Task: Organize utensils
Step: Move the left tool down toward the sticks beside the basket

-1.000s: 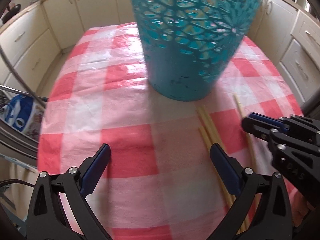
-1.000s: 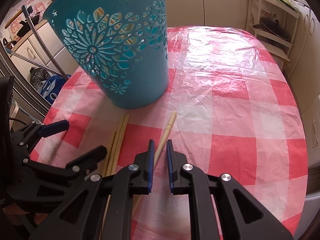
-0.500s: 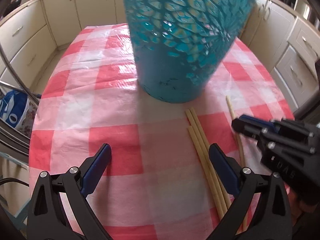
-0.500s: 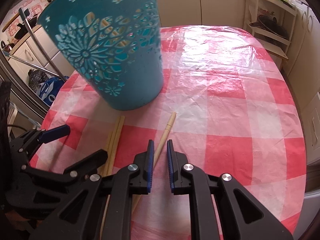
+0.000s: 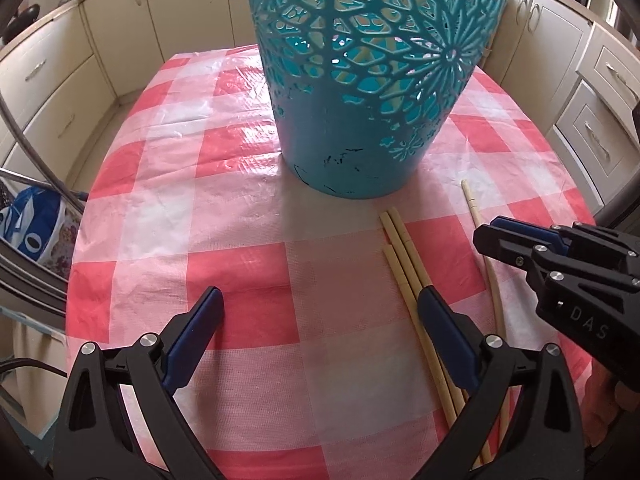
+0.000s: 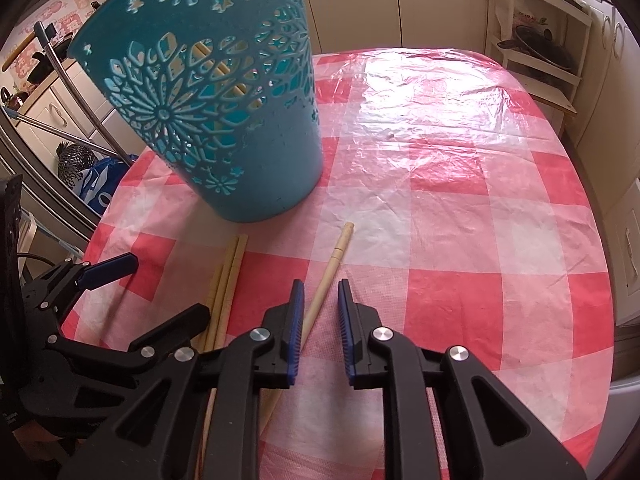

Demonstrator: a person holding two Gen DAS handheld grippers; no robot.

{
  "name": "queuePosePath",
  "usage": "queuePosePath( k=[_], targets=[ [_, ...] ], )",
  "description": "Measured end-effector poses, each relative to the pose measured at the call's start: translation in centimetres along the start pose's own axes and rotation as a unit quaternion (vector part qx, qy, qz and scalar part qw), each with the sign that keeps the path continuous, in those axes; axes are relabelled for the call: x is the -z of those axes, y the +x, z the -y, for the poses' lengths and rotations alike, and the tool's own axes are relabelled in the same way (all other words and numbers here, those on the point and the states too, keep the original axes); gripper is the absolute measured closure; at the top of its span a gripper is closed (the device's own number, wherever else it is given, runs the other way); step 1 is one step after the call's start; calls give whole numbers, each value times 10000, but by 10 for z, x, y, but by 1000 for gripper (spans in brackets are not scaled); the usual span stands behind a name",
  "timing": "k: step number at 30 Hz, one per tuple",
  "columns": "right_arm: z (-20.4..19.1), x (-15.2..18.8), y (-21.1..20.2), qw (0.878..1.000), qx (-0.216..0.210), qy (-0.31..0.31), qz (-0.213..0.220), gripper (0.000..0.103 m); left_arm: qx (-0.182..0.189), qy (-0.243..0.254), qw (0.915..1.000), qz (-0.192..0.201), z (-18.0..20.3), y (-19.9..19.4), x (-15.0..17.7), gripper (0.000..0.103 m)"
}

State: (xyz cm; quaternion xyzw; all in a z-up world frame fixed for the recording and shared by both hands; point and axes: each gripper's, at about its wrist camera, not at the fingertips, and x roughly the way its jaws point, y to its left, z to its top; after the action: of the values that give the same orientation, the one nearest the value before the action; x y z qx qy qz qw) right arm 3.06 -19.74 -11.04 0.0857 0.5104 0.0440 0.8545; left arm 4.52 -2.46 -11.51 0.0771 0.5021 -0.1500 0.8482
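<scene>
A teal cut-out basket (image 5: 360, 120) (image 6: 224, 128) stands on the red-and-white checked tablecloth (image 5: 240, 240), with chopsticks (image 6: 218, 70) showing through its holes. Three chopsticks (image 5: 400, 256) (image 6: 230, 276) lie together in front of it. A single chopstick (image 6: 338, 250) (image 5: 472, 208) lies to their right. My right gripper (image 6: 320, 285) (image 5: 490, 232) straddles the single chopstick; its jaws are opening and the pads stand clear of the stick. My left gripper (image 5: 320, 294) (image 6: 164, 286) is wide open and holds nothing, its right finger over the three chopsticks.
Cream cabinets (image 5: 60, 92) ring the table. A white rack holding a pan (image 6: 540, 52) stands at the far right. A blue bag (image 5: 36, 224) and metal bars (image 6: 76, 84) sit off the table's left edge. The tablecloth (image 6: 440, 200) is wrinkled and glossy beyond the basket.
My right gripper's jaws have parted a little around the single chopstick. The basket looked blurred half a second ago and is sharp now. The left gripper stays wide open.
</scene>
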Motion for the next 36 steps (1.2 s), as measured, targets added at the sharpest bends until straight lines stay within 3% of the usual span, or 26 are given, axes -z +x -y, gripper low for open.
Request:
queuePosePath(
  k=[22, 24, 32, 36],
  targets=[
    [-7, 0, 1, 9999, 90, -140, 22, 78, -189, 227, 9996, -24, 5, 2, 4, 10],
    [-8, 0, 2, 9998, 102, -159, 24, 77, -148, 321, 9994, 42, 10, 0, 5, 15],
    [-20, 2, 4, 9987, 166, -475, 47, 80, 497, 1062, 9928, 230, 21, -8, 3, 60],
    [-42, 7, 5, 9926, -225, -1161, -278, 88, 752, 814, 9937, 144, -2, -7, -8, 82]
  ],
)
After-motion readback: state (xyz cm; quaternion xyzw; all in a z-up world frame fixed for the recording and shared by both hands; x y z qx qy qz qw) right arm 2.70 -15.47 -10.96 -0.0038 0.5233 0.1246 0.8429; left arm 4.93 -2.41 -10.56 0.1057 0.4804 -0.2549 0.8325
